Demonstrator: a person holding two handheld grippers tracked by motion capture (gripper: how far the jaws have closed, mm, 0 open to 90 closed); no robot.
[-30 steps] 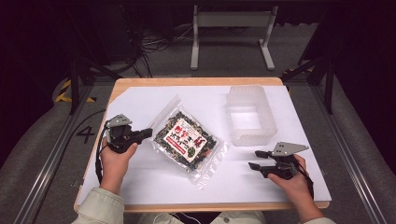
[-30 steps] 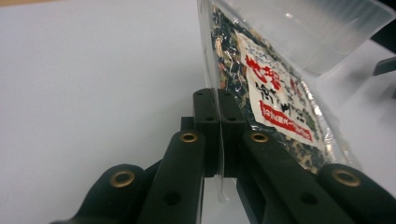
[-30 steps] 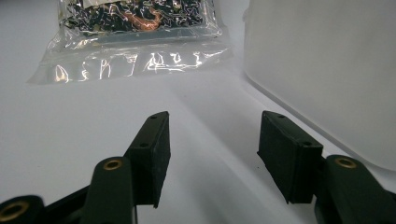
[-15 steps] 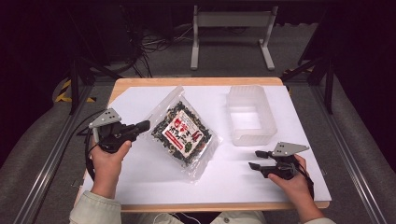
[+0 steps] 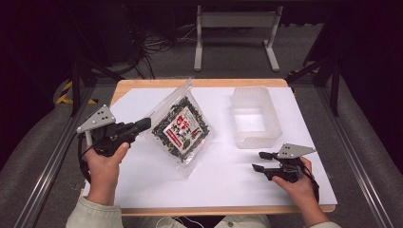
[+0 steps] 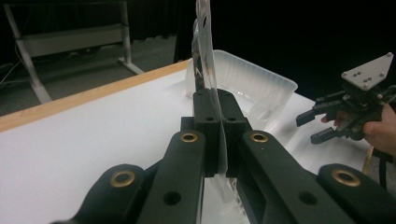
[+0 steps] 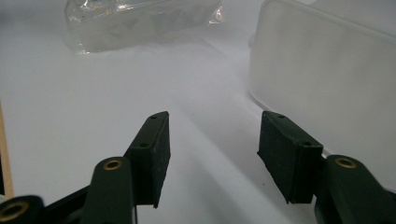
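On the white table (image 5: 142,180), the left gripper (image 5: 145,125) clamps the snack bag (image 5: 183,129) edge; the right gripper (image 5: 258,161) rests with its jaws apart.

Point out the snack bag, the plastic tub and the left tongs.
snack bag (image 5: 183,129), high view, on its printed label.
plastic tub (image 5: 249,141), high view, on its near wall.
left tongs (image 5: 144,124), high view, at the tips shut on the bag's edge.

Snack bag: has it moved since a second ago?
Yes. The snack bag, pinched at its edge by the left gripper, has tipped up off the white sheet; its top corner now reaches the table's far wooden edge, while the clear tub stays put.
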